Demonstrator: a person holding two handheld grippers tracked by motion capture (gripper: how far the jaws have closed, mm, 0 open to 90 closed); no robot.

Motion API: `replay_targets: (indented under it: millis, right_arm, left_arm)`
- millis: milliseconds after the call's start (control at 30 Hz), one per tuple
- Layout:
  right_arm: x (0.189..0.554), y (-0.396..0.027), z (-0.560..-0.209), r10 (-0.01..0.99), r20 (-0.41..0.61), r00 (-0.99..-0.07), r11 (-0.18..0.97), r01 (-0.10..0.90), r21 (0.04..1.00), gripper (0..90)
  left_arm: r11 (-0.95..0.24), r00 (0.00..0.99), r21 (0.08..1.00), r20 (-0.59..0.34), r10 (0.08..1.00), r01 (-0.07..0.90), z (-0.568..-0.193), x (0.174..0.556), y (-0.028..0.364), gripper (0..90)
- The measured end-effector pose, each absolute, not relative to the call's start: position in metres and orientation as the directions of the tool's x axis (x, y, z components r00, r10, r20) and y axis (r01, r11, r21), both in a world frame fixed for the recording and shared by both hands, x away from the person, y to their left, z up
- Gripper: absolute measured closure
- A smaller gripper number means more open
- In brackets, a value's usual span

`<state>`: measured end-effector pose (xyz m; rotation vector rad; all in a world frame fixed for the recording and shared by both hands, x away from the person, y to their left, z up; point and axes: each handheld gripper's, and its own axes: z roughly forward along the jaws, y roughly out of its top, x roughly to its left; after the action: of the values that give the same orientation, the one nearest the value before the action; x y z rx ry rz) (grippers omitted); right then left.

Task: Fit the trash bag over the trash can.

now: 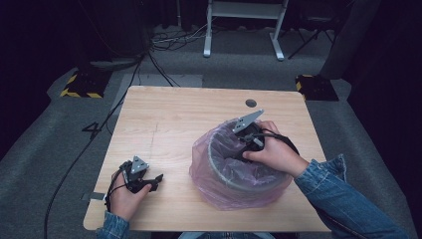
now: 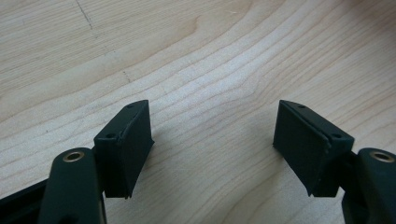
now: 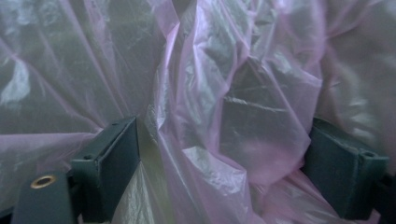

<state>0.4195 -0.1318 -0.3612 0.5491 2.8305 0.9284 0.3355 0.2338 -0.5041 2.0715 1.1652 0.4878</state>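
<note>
Liner (image 3: pixel 205 107): thin pink film, limp, slippery, tear-prone; I pinch a central fold, right gripper (image 3: pixel 219 163) spread wide, gripping nothing.

High view: table (image 1: pixel 164 124) evenly lit from above, surroundings drop to near black, esp. both side edges; soft short shadows, overall slightly soft/low-res. Left gripper view: bright, diffuse light on the wood grain, sharp in the middle, jaw bases at bottom corners a bit blurred (very close to lens). Right gripper view: dimmer, pink bag (image 3: pixel 224 107) w/ whitish glare on creases, film soft, out of focus up close.
</note>
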Motion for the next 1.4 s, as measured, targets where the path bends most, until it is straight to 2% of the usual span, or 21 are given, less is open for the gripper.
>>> replay_targets:
  millis: [100, 233, 400, 767, 967, 1200, 1400]
  right_arm:
    - [0.420, -0.130, -0.368, 0.371, -0.003, -0.929, 0.789, 0.313, 0.529, 15.3]
    - [0.418, -0.127, -0.374, 0.364, 0.020, -0.931, 0.807, 0.326, 0.493, 15.4]
    - [0.418, -0.124, -0.380, 0.361, 0.022, -0.932, 0.824, 0.330, 0.461, 15.3]
    - [0.416, -0.122, -0.384, 0.370, 0.035, -0.928, 0.823, 0.346, 0.451, 15.4]
    - [0.415, -0.119, -0.393, 0.333, 0.036, -0.942, 0.863, 0.320, 0.392, 16.1]
    - [0.416, -0.121, -0.386, 0.353, 0.059, -0.934, 0.843, 0.345, 0.413, 20.7]
    - [0.415, -0.129, -0.353, 0.377, 0.074, -0.923, 0.782, 0.360, 0.509, 24.8]
  left_arm:
    - [-0.350, 0.524, 0.730, -0.014, 0.851, 0.588, -0.504, 0.336, 0.234, 27.6]
    - [-0.350, 0.525, 0.728, -0.015, 0.851, 0.589, -0.504, 0.335, 0.233, 27.1]
    - [-0.353, 0.527, 0.728, -0.014, 0.850, 0.588, -0.504, 0.336, 0.233, 27.0]
    - [-0.354, 0.529, 0.728, -0.015, 0.848, 0.588, -0.504, 0.336, 0.233, 26.2]
    - [-0.354, 0.530, 0.727, -0.016, 0.848, 0.589, -0.504, 0.336, 0.232, 24.5]
    - [-0.356, 0.532, 0.726, -0.016, 0.846, 0.588, -0.504, 0.337, 0.231, 23.8]
    - [-0.357, 0.531, 0.724, -0.015, 0.847, 0.590, -0.504, 0.337, 0.231, 23.7]
